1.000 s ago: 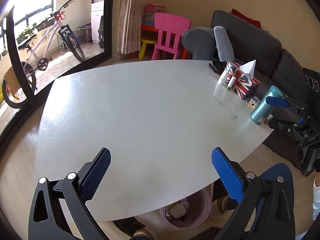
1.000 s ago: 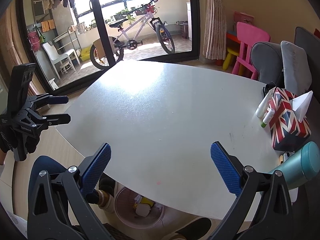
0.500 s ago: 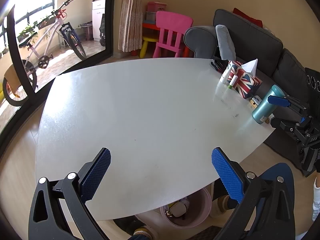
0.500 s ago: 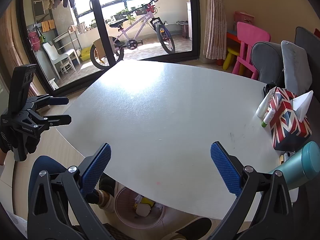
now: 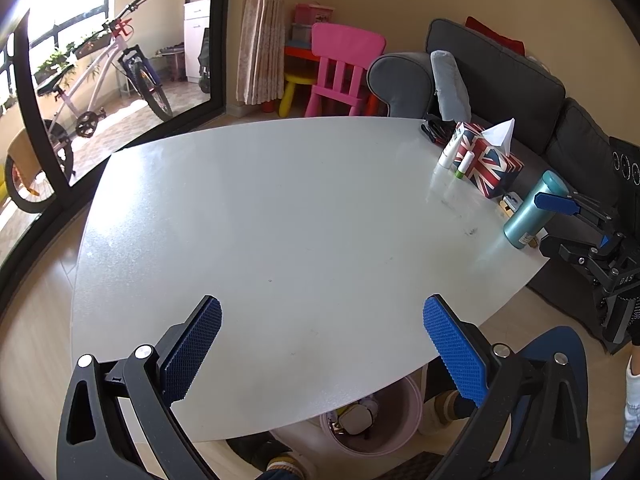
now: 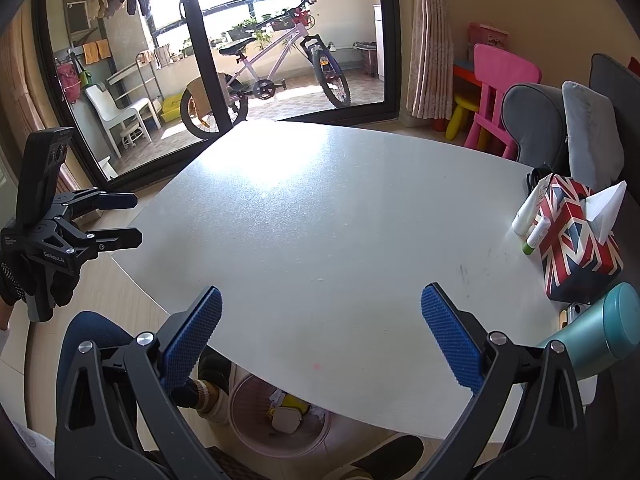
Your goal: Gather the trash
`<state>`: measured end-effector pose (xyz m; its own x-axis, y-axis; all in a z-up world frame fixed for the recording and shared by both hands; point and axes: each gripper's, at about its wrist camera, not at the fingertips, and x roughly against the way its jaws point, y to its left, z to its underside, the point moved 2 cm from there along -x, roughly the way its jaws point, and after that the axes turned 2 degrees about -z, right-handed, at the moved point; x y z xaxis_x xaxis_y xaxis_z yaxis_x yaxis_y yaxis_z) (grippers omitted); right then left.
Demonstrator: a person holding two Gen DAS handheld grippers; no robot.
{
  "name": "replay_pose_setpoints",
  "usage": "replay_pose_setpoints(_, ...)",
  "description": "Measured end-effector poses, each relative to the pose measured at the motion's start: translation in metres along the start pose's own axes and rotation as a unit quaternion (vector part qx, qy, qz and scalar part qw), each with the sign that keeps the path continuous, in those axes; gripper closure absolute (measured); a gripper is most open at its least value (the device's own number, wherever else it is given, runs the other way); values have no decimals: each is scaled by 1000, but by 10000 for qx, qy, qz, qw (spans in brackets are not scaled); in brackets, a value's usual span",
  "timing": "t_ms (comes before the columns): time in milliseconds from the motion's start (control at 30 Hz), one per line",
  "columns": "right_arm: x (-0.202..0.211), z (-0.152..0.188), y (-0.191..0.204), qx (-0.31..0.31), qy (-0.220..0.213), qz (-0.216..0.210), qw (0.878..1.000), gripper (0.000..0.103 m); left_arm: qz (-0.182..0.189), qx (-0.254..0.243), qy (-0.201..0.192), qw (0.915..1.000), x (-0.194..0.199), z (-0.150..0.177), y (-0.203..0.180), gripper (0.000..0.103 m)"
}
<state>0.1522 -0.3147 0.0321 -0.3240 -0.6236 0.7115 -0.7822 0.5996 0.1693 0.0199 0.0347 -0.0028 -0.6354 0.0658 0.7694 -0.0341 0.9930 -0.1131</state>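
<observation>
My left gripper (image 5: pixel 322 322) is open and empty above the near edge of the white table (image 5: pixel 280 208). My right gripper (image 6: pixel 320 320) is open and empty above the same edge. A pink bin (image 5: pixel 372 436) stands on the floor under the table's near edge and holds pieces of trash (image 5: pixel 354 420). The bin (image 6: pixel 276 440) and its trash (image 6: pixel 286 414) also show in the right wrist view. Each gripper shows in the other's view, the right one (image 5: pixel 568 224) at the right and the left one (image 6: pixel 116 220) at the left, both open.
A Union Jack tissue box (image 5: pixel 486 160), two small tubes (image 5: pixel 450 150) and a teal bottle (image 5: pixel 532 212) stand along the table's right side. A grey sofa (image 5: pixel 500 80) and a pink child's chair (image 5: pixel 340 68) lie behind. A glass door with a bicycle (image 6: pixel 272 76) is at the far left.
The left wrist view has shifted slightly, so the table objects sit a little lower and further right. Both grippers stay open and empty.
</observation>
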Motion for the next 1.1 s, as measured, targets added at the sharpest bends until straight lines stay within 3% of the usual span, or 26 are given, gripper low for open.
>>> replay_pose_setpoints(700,0,0,-1,-4,1,0,10000,5,48,17,27,10000,-2,-1,-1,6)
replay_pose_setpoints(1100,-2,1,-3,-28,15,-4,10000,4,-134,-22,-20,9999,-4,0,2,6)
